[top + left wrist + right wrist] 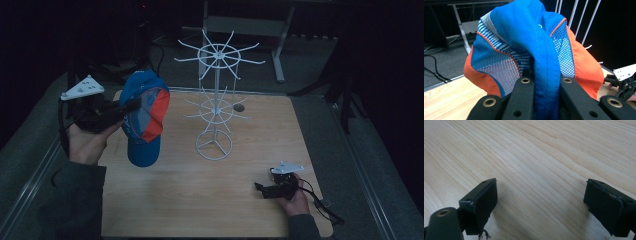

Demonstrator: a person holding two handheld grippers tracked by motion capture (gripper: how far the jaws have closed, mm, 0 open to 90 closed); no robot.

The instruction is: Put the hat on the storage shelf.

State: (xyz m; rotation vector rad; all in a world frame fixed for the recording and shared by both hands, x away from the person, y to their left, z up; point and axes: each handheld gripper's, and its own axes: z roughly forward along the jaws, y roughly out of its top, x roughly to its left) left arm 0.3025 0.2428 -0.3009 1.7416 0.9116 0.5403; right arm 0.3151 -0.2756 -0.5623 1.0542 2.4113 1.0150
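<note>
Black jaws of the left gripper (546, 87) pinch the blue fabric of the cap (534, 50), holding it in the air left of the white wire stand (216, 102). Right gripper (261, 188) rests low on the wooden table (200, 195), its jaws spread wide with nothing between them.

One cap (145, 117), blue and orange, at the left. One white wire rack (216, 107) with two tiers of spokes, mid-bench (200, 200). Two tools: the left tool (131, 105) and the right tool (258, 188).
</note>
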